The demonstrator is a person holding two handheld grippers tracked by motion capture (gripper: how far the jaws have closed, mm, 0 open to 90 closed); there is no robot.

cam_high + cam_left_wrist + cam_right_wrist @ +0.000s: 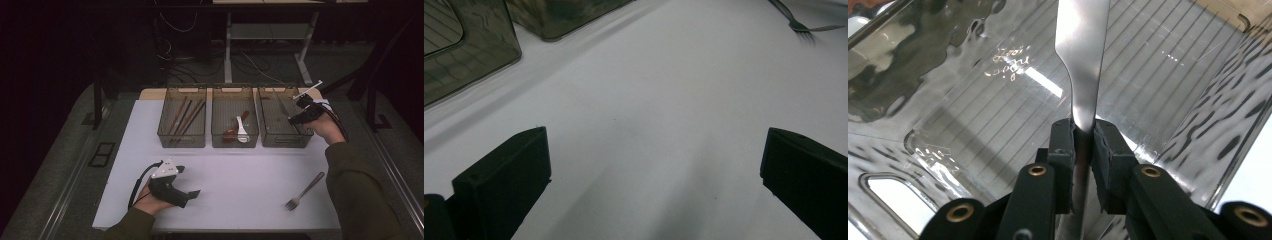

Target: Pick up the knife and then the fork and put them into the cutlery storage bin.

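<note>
we see a polished, mirror-bright metal knife between matt black rubbery pads, inside a glossy, smoky clear plastic bin with a ribbed floor. the white tabletop looks smooth and matt; the steel fork shines dully.

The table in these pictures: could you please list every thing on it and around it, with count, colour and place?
table: one, white top, fills the middle of the high view
bins: three, clear smoky plastic, side by side at the far edge of the table
chopsticks: several, brown, in the left bin
spoons: two, one white and one reddish brown, in the middle bin
knife: one, silver metal, over the right bin, its handle between the right gripper's jaws
fork: one, silver, on the table at near right
desk frame: one, pale, on the floor behind the table, with cables
left gripper: black, jaws wide open, low over the near left table
right gripper: black, shut on the knife
</note>
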